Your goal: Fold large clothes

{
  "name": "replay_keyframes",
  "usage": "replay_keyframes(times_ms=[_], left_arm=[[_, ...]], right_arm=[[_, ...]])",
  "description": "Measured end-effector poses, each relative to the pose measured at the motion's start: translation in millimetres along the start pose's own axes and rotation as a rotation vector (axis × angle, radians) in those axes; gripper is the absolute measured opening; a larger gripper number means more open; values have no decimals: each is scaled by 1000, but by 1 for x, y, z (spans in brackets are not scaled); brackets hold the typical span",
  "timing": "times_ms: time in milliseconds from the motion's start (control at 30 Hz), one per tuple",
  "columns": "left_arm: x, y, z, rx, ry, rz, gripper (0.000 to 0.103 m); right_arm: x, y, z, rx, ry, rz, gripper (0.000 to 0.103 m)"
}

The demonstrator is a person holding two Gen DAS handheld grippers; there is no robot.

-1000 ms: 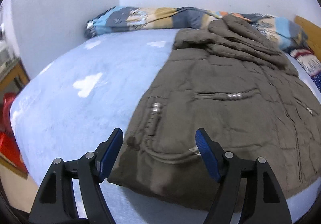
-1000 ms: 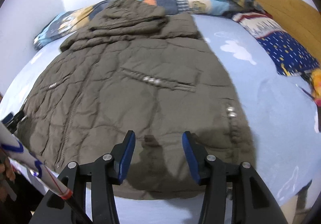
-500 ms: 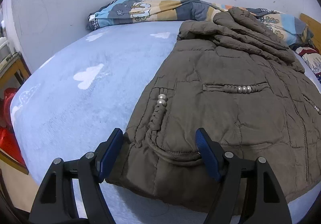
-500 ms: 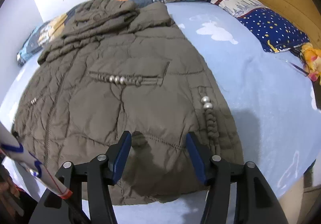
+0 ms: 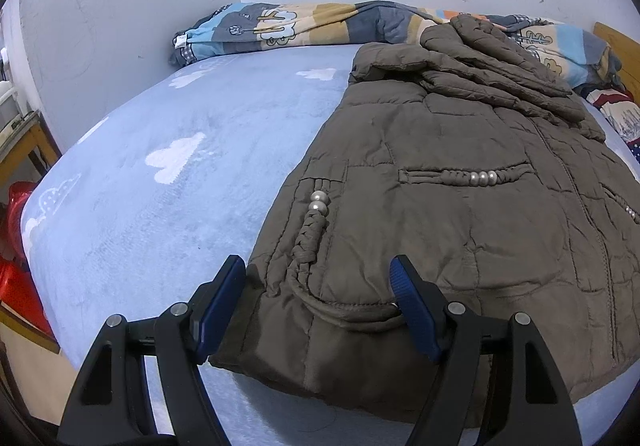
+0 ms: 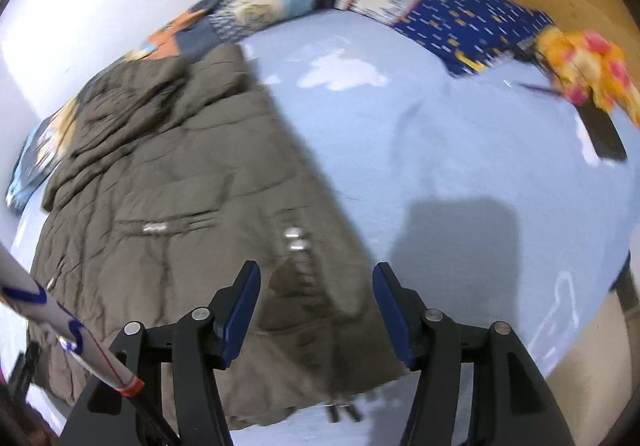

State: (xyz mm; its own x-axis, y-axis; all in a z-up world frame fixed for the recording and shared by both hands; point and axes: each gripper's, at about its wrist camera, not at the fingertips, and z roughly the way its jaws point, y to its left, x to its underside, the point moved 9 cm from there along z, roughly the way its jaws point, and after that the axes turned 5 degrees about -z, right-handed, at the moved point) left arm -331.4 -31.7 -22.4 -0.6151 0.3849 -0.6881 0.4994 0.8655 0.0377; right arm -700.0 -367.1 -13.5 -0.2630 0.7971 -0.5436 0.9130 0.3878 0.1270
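Hand-held gripper L [image 5: 318, 300] straddles jacket [image 5: 460, 214] hem corner, seemingly w/o contact.

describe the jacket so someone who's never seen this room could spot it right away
A bed with a pale blue cloud-print sheet fills the room. On it lies the jacket, spread flat with its hem toward the camera. It is the only plain olive-brown quilted item, trimmed with braided cords and silver beads; the bedding behind it is colourfully patterned.

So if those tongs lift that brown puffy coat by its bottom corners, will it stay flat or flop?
The coat will probably flop: its quilted fabric is wrinkled and its sleeves lie bunched on top. It looks light for its bulk. The smooth shell may slip in the left tongs and right tongs, both open over the hem.
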Motion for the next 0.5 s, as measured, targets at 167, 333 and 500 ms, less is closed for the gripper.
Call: replay_keyframes(times_ms=[167, 333, 500], left_arm=[[1, -1, 0, 1, 1, -1, 74], [1, -1, -1, 1, 2, -1, 74], [1, -1, -1, 0, 2, -2, 74]], right_arm=[[16, -17, 16, -64, 92, 131, 64], [22, -20, 18, -103, 113, 170, 64], [25, -16, 17, -112, 115, 158, 64]])
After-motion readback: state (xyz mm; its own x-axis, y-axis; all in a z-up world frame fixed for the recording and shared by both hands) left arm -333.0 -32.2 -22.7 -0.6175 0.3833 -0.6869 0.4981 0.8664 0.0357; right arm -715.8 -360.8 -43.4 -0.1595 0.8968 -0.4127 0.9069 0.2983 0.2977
